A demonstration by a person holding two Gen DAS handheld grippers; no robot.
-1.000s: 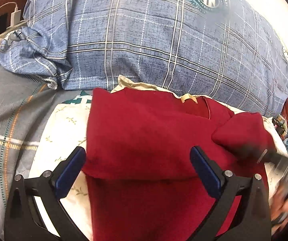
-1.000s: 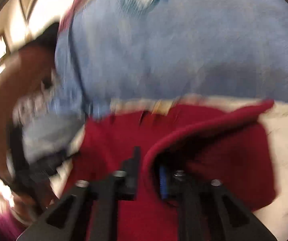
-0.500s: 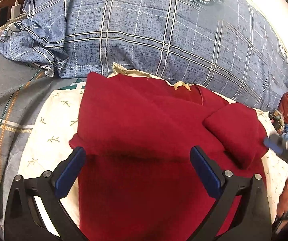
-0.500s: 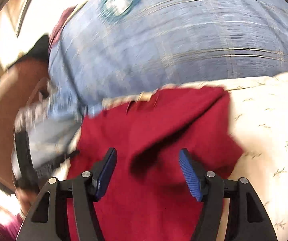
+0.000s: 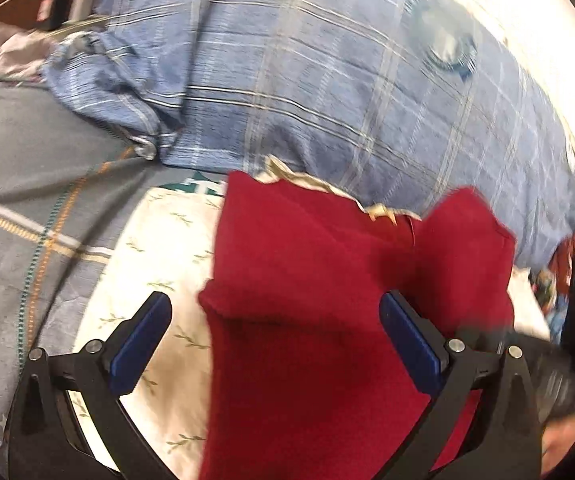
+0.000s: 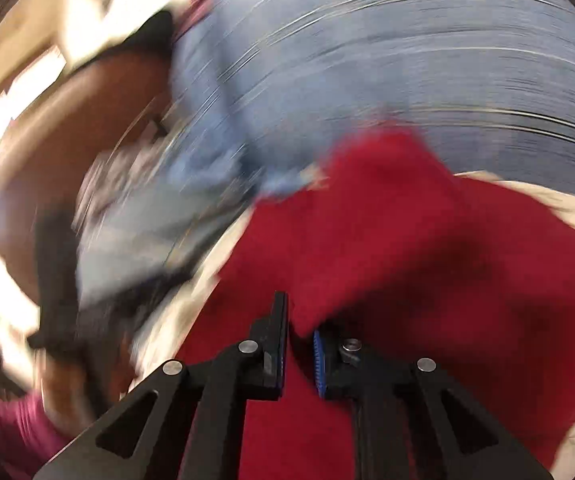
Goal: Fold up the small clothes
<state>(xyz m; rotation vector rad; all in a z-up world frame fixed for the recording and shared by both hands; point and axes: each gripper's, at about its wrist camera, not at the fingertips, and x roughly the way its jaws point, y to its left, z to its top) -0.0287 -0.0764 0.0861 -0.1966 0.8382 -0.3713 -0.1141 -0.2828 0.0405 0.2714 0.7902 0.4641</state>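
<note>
One red garment lies on one white cloth printed with small green sprigs. Behind them sits one blue plaid pillow bearing one round emblem. One grey quilt with orange and teal lines is at the left. One white charger plug shows at the top left. Two grippers: left gripper, right gripper.

Deep red garment between the black, blue-padded left tongs. Under it, a cream sheet with little green sprigs. Ahead, a blue plaid pillow; off left, a grey blanket with orange-teal stripes.
</note>
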